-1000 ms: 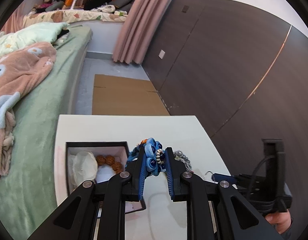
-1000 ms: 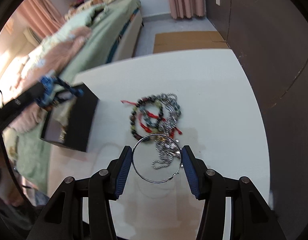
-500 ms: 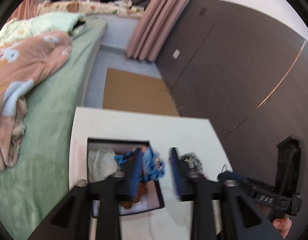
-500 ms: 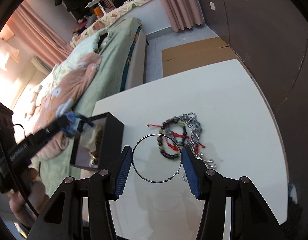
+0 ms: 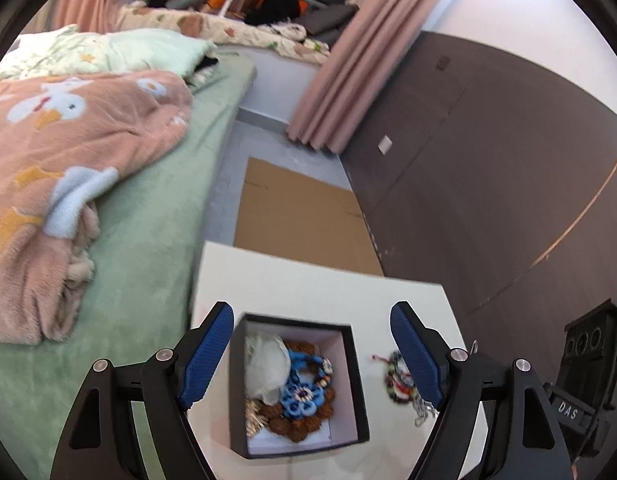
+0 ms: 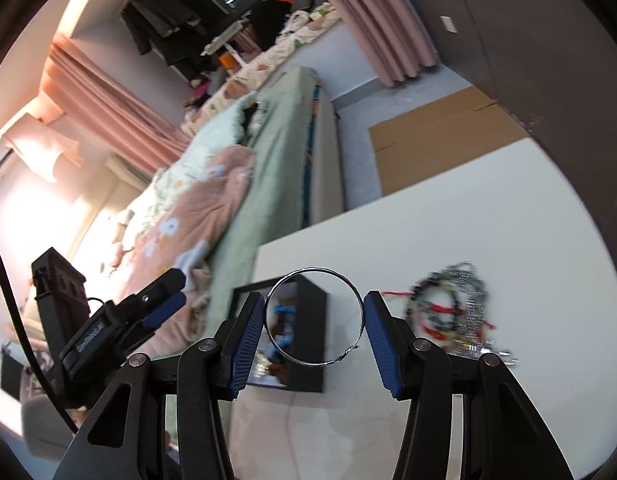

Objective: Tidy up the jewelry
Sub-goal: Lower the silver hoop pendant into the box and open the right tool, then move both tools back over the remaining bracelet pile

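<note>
From my left wrist view, my left tool (image 5: pixel 311 354) hangs wide and empty above the black box (image 5: pixel 358 380), which sits on the white table (image 5: pixel 308 280) near the bed (image 5: pixel 156 216). Inside the box lie a blue beaded bracelet (image 5: pixel 302 390), a brown beaded bracelet (image 5: pixel 296 426) under it, and a pale pouch (image 5: pixel 266 368) to the left. So part of the sorting looks done. To the right of the box, a tangled pile of bracelets and chains (image 5: pixel 400 384) waits on the table. From my right wrist view, my right tool (image 6: pixel 314 316) grips a thin silver hoop (image 6: pixel 314 316) across its width, one pad on each side, raised above the table. The box sits just beyond it, and the pile lies farther right. My left tool shows at the left, tilted toward the box. I judge the hoop goes in next.
</note>
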A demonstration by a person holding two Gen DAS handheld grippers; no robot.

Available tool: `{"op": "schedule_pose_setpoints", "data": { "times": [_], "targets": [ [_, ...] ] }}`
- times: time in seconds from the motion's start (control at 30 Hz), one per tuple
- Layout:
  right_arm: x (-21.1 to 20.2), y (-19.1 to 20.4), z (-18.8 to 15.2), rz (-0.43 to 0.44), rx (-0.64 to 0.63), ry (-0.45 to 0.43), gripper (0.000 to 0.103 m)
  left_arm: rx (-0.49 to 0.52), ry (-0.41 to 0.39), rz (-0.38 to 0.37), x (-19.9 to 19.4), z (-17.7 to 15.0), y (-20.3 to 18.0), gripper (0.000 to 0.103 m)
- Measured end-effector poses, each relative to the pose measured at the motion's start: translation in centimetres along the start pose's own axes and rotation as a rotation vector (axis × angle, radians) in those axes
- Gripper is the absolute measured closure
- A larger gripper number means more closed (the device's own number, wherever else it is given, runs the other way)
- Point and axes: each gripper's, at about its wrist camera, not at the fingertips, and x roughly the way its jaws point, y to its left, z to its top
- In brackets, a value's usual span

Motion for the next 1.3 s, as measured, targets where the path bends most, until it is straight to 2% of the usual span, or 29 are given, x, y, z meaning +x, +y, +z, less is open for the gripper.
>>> {"op": "schedule_pose_setpoints", "data": {
  "times": [0.27, 0.47, 0.5, 0.6, 0.63, 0.83, 1.3],
  "targets": [
    [3.7, 2.7, 0.4, 0.056, 0.005, 0.002, 0.051, -0.016, -0.026, 0.003, -0.3, 1.0, 1.0, 0.022],
    [6.2, 4.4, 0.0, 0.114, -0.012, 0.048, 0.05, -0.024, -0.04, -0.002, -0.4, 1.8, 1.5, 0.022],
    [6.7, 4.7, -0.1, 0.127, -0.016, 0.072, 0.049, -0.028, -0.041, -0.004, -0.4, 2.0, 1.6, 0.022],
    [7.4, 4.6, -0.1, 0.123, -0.005, 0.1, 0.025, -0.027, -0.037, -0.004, -0.4, 1.9, 1.6, 0.022],
    [7.2, 4.3, -0.1, 0.114, 0.003, 0.091, 0.022, -0.025, -0.034, -0.007, -0.4, 1.9, 1.5, 0.022],
    [5.3, 1.8, 0.0, 0.083, 0.068, 0.058, 0.021, 0.01, -0.031, -0.023, -0.4, 1.4, 0.2, 0.022],
    [-1.5, -2.2, -0.3, -0.04, 0.109, -0.008, 0.021, 0.128, 0.01, -0.071, 0.5, -1.6, -5.0, 0.022]
  ]
}}
